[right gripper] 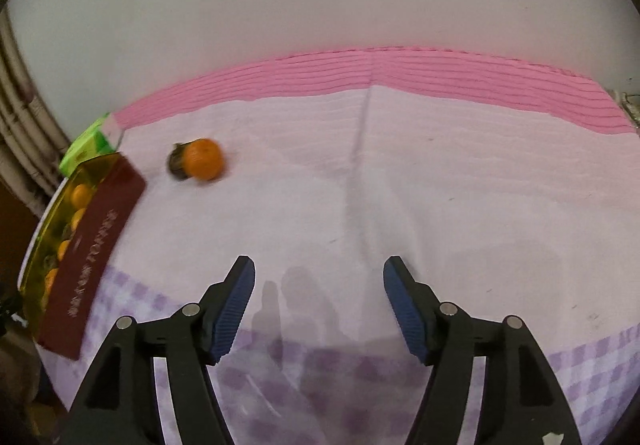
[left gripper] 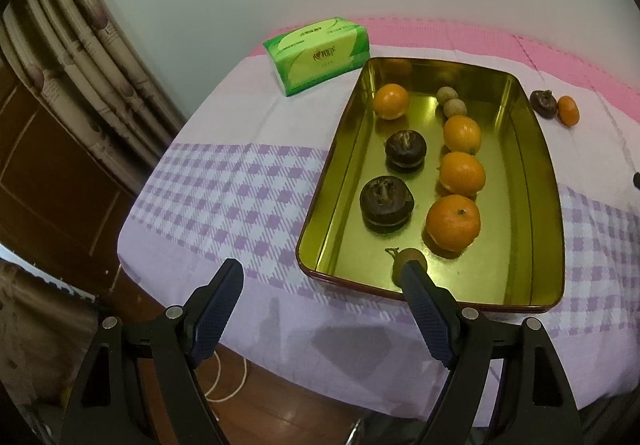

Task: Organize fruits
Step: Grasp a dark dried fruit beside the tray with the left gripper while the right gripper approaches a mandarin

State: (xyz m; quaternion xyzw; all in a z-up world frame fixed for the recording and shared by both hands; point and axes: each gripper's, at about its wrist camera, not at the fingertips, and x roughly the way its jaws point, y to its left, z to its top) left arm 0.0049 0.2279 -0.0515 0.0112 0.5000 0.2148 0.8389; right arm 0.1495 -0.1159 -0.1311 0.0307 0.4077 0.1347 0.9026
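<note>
A gold tin tray (left gripper: 536, 181) with a dark red outside sits on the cloth-covered table. It holds several oranges (left gripper: 453, 222), two dark brown fruits (left gripper: 386, 200), two small tan fruits (left gripper: 455, 108) and a small brown fruit (left gripper: 408, 258) at its near end. One orange (left gripper: 568, 110) and a dark fruit (left gripper: 543, 104) lie on the cloth right of the tray; they also show in the right wrist view, the orange (right gripper: 204, 158) and the dark fruit (right gripper: 176, 164). My left gripper (left gripper: 324, 273) is open and empty at the tray's near left corner. My right gripper (right gripper: 319, 277) is open and empty over bare cloth, right of the tray (right gripper: 96, 245).
A green tissue box (left gripper: 318, 51) stands behind the tray's far left corner. The table has a pink, white and purple checked cloth (left gripper: 224, 189). A curtain (left gripper: 80, 57) and wooden furniture are to the left. The wall is right behind the table.
</note>
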